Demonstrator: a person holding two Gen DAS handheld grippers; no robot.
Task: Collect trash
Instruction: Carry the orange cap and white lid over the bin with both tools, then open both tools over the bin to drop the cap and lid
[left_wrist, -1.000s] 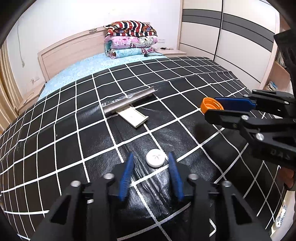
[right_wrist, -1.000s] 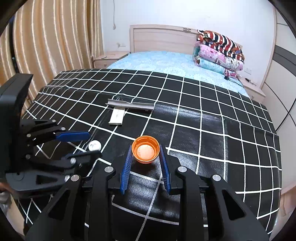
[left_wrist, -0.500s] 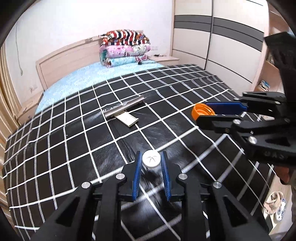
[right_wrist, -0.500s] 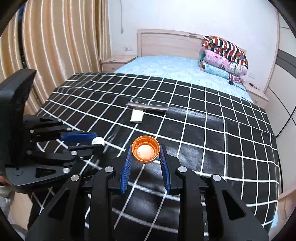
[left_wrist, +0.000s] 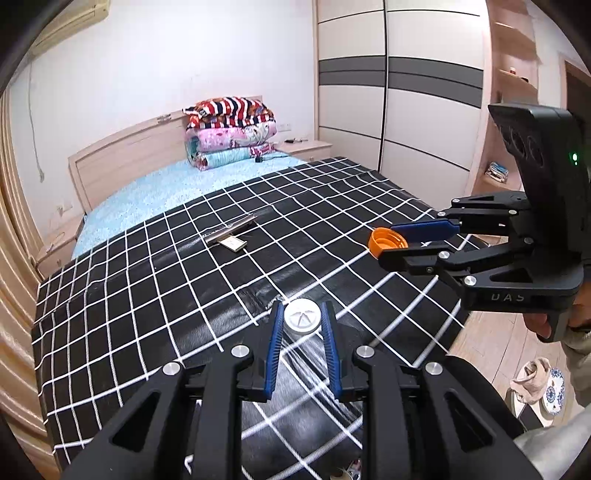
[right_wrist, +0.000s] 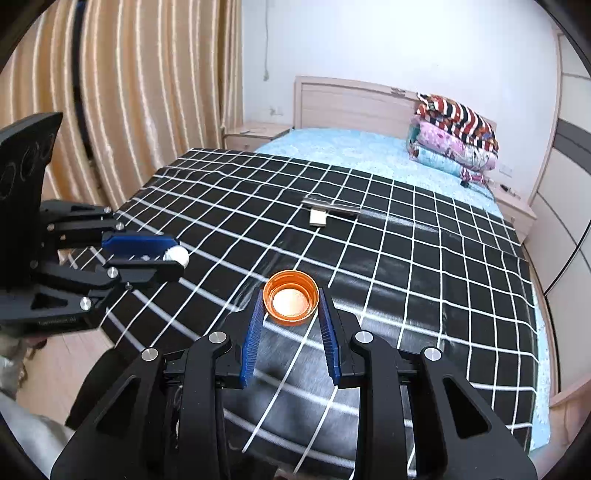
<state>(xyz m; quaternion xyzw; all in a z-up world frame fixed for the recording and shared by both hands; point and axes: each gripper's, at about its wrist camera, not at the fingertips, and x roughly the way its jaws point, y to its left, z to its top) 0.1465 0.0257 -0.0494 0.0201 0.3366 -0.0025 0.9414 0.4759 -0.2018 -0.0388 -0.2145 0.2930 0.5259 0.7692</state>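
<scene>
Fingers of the left gripper (left_wrist: 302, 320) clamped on a white cap (left_wrist: 301, 317), right gripper (right_wrist: 291, 300) likewise on an orange cap (right_wrist: 291, 298) (open side up).

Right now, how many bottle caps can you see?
2. The white cap sits pinched between the left gripper fingers, and the orange cap between the right gripper fingers, both above the checkered cover. More may be hidden.
</scene>
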